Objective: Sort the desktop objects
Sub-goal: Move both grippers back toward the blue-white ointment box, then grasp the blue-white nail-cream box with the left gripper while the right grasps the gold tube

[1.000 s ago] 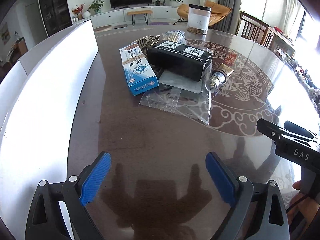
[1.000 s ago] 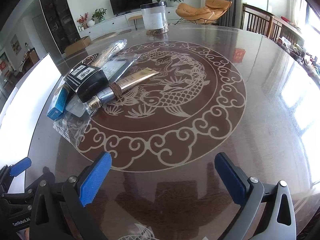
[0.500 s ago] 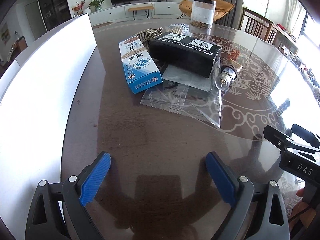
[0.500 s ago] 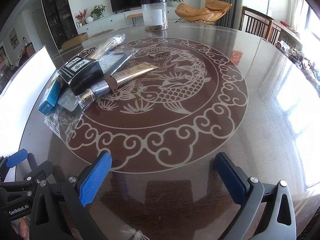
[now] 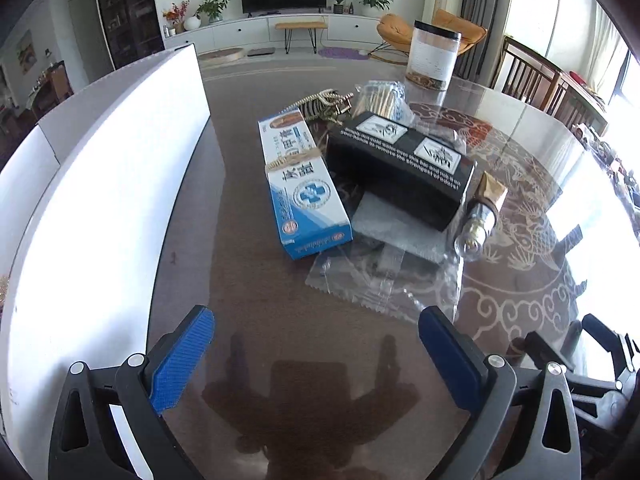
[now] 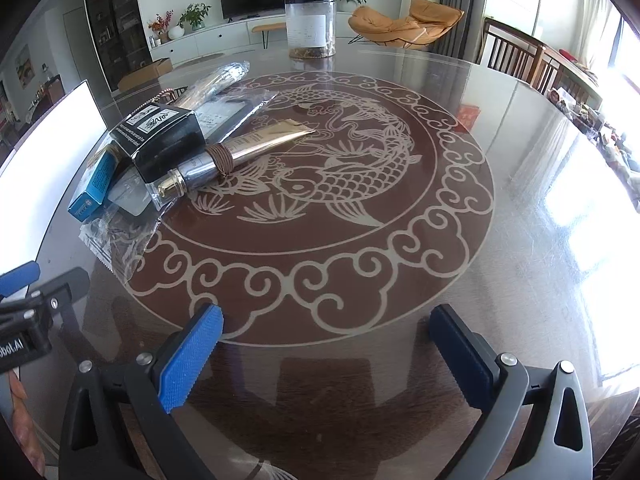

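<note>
A pile lies on the glass table top ahead of my left gripper (image 5: pixel 316 320): a blue and white box (image 5: pixel 304 192), a black box (image 5: pixel 400 164), a gold tube (image 5: pixel 482 216) and a clear plastic bag (image 5: pixel 380 276) under them. A striped beaded item (image 5: pixel 320 106) and a packet of sticks (image 5: pixel 378 98) lie behind. The left jaws are opening wide, with only bare table between them. My right gripper (image 6: pixel 326 314) stands open over the fish pattern, with the black box (image 6: pixel 164 140) and the tube (image 6: pixel 248 146) to its upper left.
A tall white box wall (image 5: pixel 100 200) runs along the left of the pile. A clear jar with a black lid (image 5: pixel 434 56) stands at the table's far side. Wooden chairs (image 6: pixel 516 60) stand beyond the right rim. The fish pattern area (image 6: pixel 360 184) is bare.
My left gripper has moved forward toward the pile, which now looks larger and nearer, and its jaws have spread slightly. The right gripper has hardly shifted.
</note>
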Demonstrator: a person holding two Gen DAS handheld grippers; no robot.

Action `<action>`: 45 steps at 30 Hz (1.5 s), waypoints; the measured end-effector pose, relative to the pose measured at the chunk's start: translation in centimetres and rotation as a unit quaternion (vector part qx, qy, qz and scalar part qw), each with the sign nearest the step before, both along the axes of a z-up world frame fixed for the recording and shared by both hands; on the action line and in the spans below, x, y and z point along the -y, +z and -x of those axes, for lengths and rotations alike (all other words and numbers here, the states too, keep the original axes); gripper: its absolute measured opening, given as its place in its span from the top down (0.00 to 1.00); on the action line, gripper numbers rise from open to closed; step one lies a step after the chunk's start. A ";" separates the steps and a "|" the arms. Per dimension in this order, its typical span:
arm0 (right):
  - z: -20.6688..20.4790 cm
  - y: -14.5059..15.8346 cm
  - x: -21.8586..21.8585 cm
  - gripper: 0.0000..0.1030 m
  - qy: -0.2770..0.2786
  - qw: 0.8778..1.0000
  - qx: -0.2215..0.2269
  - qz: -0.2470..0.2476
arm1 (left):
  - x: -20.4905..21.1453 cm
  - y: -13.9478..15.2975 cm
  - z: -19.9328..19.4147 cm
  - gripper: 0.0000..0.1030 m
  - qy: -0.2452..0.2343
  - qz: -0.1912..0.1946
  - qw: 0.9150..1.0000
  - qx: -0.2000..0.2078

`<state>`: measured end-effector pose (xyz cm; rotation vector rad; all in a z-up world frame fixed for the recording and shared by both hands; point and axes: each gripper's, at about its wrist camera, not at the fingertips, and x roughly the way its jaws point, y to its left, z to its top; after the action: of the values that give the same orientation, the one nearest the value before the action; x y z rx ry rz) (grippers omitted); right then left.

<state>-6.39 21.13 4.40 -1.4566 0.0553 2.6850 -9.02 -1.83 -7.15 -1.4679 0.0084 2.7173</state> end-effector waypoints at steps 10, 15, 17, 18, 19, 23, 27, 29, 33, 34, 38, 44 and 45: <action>0.1 0.0 0.0 0.00 0.000 1.000 0.000 0.000 | 0.5 -1.1 8.7 0.00 0.039 -0.026 0.998 0.047; 0.1 0.0 0.0 0.00 -0.001 1.000 0.000 0.000 | 0.9 -2.8 10.6 0.00 0.051 -0.029 0.996 0.064; 0.0 0.0 0.0 0.00 -0.001 1.000 0.000 0.000 | 1.0 -2.7 11.3 0.00 0.052 -0.032 0.996 0.058; 0.0 0.0 0.0 0.00 -0.001 1.000 0.000 0.000 | 1.0 -2.7 11.6 0.00 0.054 -0.032 0.996 0.059; 0.0 0.0 0.0 0.00 0.000 1.000 0.000 0.000 | 1.0 -2.7 12.0 0.00 0.054 -0.031 0.996 0.059; 0.0 0.0 0.0 0.00 -0.001 1.000 0.000 0.000 | 0.6 -2.4 12.3 0.28 0.049 -0.002 0.998 0.042; 0.1 0.0 0.0 0.00 -0.001 1.000 0.000 0.000 | 0.8 -2.0 11.3 0.57 0.044 0.012 0.999 0.023; 0.0 0.0 0.0 0.00 -0.001 1.000 0.000 0.000 | 1.1 -1.9 10.5 0.57 0.050 0.005 0.999 0.021; 0.0 0.0 0.0 0.00 0.000 1.000 0.000 0.000 | 1.2 -1.8 7.1 0.57 0.048 -0.007 0.999 0.019; 0.0 0.0 0.0 0.00 0.000 1.000 0.000 0.000 | 1.1 -1.9 6.0 0.57 0.045 -0.004 0.999 0.018; 0.0 0.0 0.0 0.00 0.000 1.000 0.000 0.000 | 2.2 -1.9 1.9 0.57 0.047 -0.014 0.999 0.012; 1.1 1.2 -1.9 0.00 0.018 0.991 -0.016 0.130 | 2.6 -2.0 -1.9 0.57 0.026 -0.010 1.000 0.007; 1.9 1.6 -2.0 0.00 0.015 0.989 -0.019 0.145 | 2.4 -2.1 -2.3 0.57 0.021 -0.003 1.000 0.004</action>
<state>-8.31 23.14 6.04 -1.4853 0.4477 2.8238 -6.71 -4.18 -9.21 -1.4930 -0.0319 2.7417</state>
